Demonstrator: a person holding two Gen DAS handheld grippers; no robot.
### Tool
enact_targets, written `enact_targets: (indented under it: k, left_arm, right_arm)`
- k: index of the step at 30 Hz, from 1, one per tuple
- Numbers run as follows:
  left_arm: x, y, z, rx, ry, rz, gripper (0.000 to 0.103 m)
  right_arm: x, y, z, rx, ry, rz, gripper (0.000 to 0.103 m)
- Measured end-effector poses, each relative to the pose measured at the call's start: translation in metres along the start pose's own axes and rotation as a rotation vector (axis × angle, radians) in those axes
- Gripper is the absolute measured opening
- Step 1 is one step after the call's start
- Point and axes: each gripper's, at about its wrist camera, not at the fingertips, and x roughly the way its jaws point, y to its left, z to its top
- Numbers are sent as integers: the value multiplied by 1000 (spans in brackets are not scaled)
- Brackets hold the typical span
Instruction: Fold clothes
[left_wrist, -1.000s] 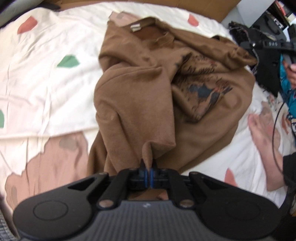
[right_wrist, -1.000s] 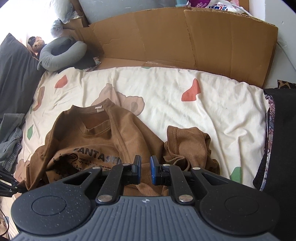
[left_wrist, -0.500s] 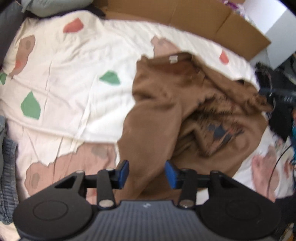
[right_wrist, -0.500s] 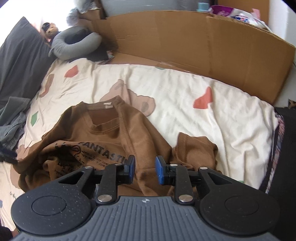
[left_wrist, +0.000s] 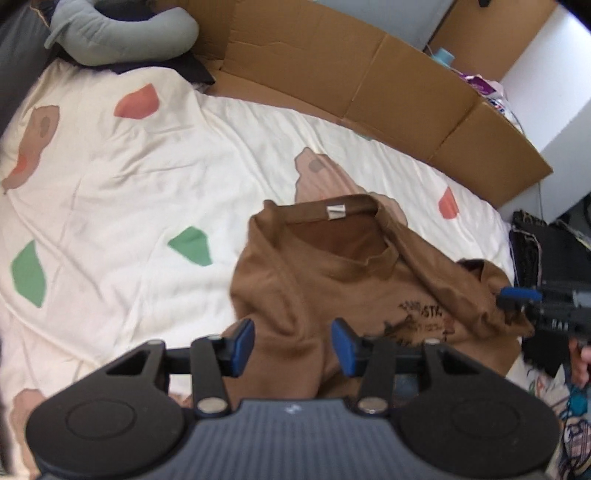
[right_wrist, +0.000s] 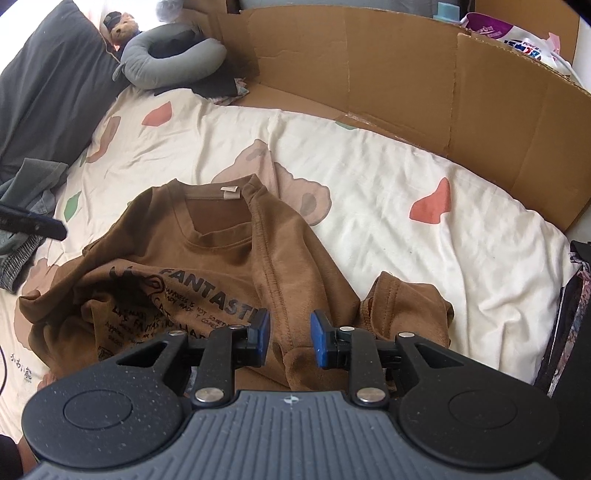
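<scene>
A brown T-shirt (left_wrist: 325, 280) with black print lies rumpled on the patterned bed sheet (left_wrist: 129, 192), collar and white label toward the cardboard. My left gripper (left_wrist: 291, 347) is open above the shirt's near left side, nothing between its blue pads. In the right wrist view the same T-shirt (right_wrist: 221, 266) shows the word FANTASTIC, with a bunched sleeve at its right. My right gripper (right_wrist: 290, 338) is open over the shirt's right shoulder seam, holding nothing. The right gripper's blue tip (left_wrist: 517, 295) shows at the left view's right edge.
A cardboard wall (right_wrist: 406, 74) borders the bed's far side. A grey neck pillow (right_wrist: 173, 62) and dark pillow (right_wrist: 44, 85) sit at the far left, grey clothes (right_wrist: 26, 199) at the left edge. Dark fabric (right_wrist: 576, 314) lies at the right.
My left gripper let go of the shirt's edge, opened wide and pulled back higher. My right gripper also opened wider. The shirt has dropped flatter on the sheet.
</scene>
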Motion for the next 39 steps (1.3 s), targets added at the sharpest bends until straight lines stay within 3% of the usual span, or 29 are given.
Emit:
enact_targets:
  k: [10, 20, 30, 39]
  left_arm:
    - [31, -3, 10, -114, -19, 66, 47]
    - [52, -12, -6, -131, 17, 113, 24]
    - [58, -5, -15, -191, 52, 94, 14]
    - [51, -9, -18, -125, 42, 89, 9]
  right_arm:
    - [7, 0, 0, -10, 16, 8, 25]
    - [9, 1, -3, -16, 23, 17, 25]
    - [10, 2, -2, -19, 25, 17, 25]
    - [11, 8, 2, -54, 19, 19, 25]
